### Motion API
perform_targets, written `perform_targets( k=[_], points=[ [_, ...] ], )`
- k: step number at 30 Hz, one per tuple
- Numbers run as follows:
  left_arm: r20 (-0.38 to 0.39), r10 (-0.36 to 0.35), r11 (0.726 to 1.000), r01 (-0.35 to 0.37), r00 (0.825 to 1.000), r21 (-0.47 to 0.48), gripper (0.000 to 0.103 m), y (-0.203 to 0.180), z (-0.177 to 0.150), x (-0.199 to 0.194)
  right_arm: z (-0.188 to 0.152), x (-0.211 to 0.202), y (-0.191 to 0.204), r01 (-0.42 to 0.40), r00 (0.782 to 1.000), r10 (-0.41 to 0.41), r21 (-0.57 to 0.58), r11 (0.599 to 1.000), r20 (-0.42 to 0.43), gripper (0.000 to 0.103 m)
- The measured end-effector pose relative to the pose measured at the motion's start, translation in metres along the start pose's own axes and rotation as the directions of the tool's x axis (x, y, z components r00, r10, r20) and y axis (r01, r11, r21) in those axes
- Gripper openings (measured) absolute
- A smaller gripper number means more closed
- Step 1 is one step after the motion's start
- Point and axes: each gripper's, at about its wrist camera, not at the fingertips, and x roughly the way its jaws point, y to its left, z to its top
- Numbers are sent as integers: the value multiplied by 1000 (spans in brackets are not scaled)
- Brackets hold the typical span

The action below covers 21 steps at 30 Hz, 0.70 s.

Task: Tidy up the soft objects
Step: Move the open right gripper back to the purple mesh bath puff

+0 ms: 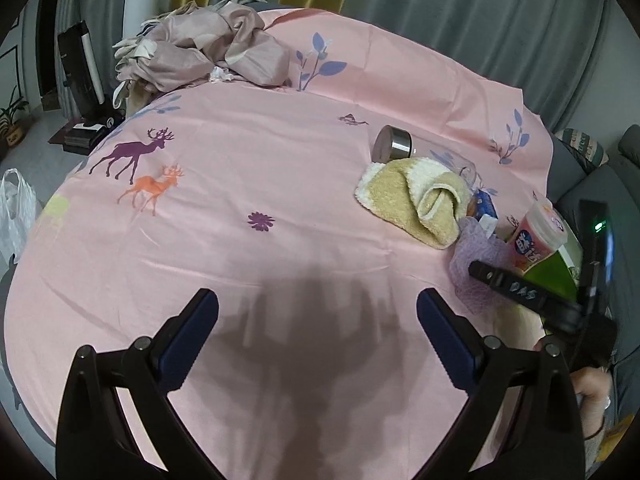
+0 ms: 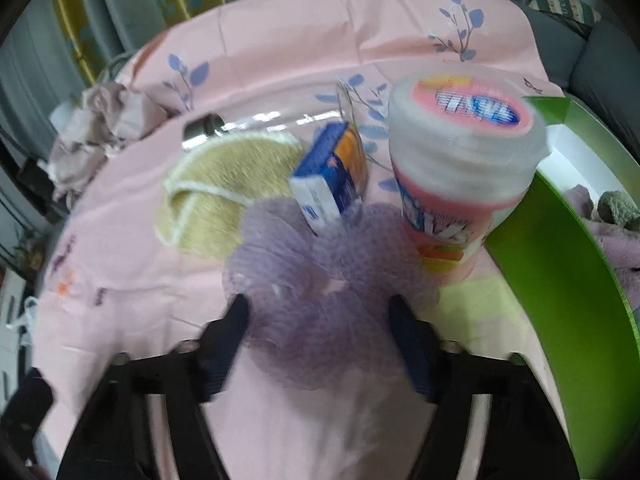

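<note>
A purple mesh bath puff [image 2: 320, 280] lies on the pink tablecloth [image 1: 240, 184]. My right gripper [image 2: 320, 312] has a finger on each side of it, and both pads press into the mesh. A yellow and white towel [image 2: 224, 192] lies crumpled just beyond the puff, and the left wrist view shows this towel [image 1: 416, 204] at centre right. My left gripper [image 1: 318, 300] hangs open over bare cloth near the table's front, with nothing between its fingers. A green box [image 2: 560, 264] at the right holds purple and grey-green soft things [image 2: 616, 208].
A pink lidded tub [image 2: 460, 160] and a small blue and orange box [image 2: 336, 172] stand close behind the puff. A glass bottle with a steel cap [image 1: 394, 146] lies behind the towel. A heap of mauve fabric [image 1: 200, 56] sits at the far left edge.
</note>
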Motion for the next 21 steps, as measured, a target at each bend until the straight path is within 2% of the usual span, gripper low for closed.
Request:
perform_targets(
  k=[2, 3, 8, 10, 13, 16, 17, 19, 21],
  points=[
    [4, 2, 1000, -2, 1000, -11, 99, 4, 1, -1, 0, 0, 1, -6, 1000, 6, -12, 1000, -5, 30],
    [8, 10, 1000, -10, 1000, -13, 99, 5, 1, -2, 0, -3, 2, -12, 1000, 12, -14, 1000, 1, 26],
    [28, 32, 999, -31, 999, -22, 99, 12, 3, -6, 1, -46, 12, -101, 992, 106, -70, 992, 66, 12],
    [30, 35, 999, -33, 999, -35, 99, 15, 4, -7, 1, -63, 14, -144, 984, 152, -93, 985, 96, 12],
    [28, 36, 998, -34, 999, -52, 99, 19, 4, -8, -1, -88, 18, -251, 957, 265, -121, 960, 120, 12],
    [29, 35, 998, -34, 999, -58, 99, 20, 5, -8, -1, -97, 23, -328, 932, 344, -137, 935, 115, 12],
    [30, 36, 998, -35, 999, -57, 99, 21, 6, -8, -1, -100, 24, -360, 920, 375, -137, 923, 111, 12],
    [32, 38, 998, -36, 999, -59, 99, 21, 7, -9, -3, -105, 27, -459, 875, 474, -143, 877, 101, 12],
    [34, 39, 997, -37, 999, -64, 99, 23, 7, -10, -6, -104, 31, -494, 857, 508, -148, 857, 82, 12]
  ],
)
